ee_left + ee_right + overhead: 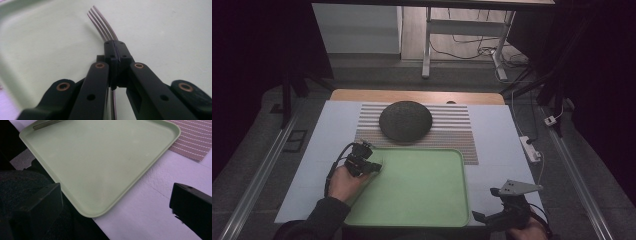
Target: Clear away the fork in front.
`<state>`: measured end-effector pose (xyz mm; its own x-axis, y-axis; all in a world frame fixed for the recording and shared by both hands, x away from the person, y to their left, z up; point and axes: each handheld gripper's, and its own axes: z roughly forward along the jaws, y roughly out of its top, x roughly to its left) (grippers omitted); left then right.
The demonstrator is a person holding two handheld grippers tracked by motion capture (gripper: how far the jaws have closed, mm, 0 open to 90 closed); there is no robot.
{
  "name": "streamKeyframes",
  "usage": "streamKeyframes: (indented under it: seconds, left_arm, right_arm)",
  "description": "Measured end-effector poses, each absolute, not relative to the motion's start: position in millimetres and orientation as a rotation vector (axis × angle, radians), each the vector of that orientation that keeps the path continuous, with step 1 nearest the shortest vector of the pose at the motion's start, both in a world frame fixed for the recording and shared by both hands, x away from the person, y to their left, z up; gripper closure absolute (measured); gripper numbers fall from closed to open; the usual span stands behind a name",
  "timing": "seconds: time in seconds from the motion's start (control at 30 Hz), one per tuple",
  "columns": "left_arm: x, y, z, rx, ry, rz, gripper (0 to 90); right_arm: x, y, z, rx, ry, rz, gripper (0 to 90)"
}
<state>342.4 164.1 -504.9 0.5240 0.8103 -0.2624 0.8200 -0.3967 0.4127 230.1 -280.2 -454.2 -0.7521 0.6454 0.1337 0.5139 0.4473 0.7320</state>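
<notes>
At the tray's point(432, 200) upper-left corner, my left gripper point(373, 165) is clamped on the fork point(101, 21); I'd lower it flat before releasing. My right gripper point(479, 218) waits wide open.

a pale green tray point(427, 195), a brown white-striped mat point(457, 131), a dark speckled plate point(405, 121).

**Dim room around a pale desk**

The wooden desk point(417, 96) wears a pale sheet. Beyond its far edge stand a white-legged metal frame table point(428, 45) and a light grey cabinet point(357, 30) on grey floor point(377, 75). Black cables point(472, 50) trail there. A white power strip point(531, 148) lies off the right edge.
</notes>
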Motion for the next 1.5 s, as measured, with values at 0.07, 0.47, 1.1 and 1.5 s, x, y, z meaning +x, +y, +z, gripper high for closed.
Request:
streamKeyframes:
  seconds: [0.07,0.47,1.1,1.5]
  left_arm:
    - [341.8,160.5,-505.7,2.288,1.321,-0.016,88.5]
    - [335.2,129.6,-510.0,2.385,1.159,-0.04,88.5]
    - [346.8,159.6,-513.6,2.345,1.296,0.019,88.6]
    - [351.2,182.3,-513.9,2.305,1.382,0.016,88.5]
  right_arm:
    - [229.8,-279.8,-454.2,1.02,2.532,1.191,0.0]
    - [231.0,-280.6,-454.4,1.024,2.543,1.197,0.0]
    - [231.7,-281.3,-454.7,1.024,2.557,1.21,0.0]
    - [232.3,-282.1,-454.8,1.036,2.561,1.22,0.0]
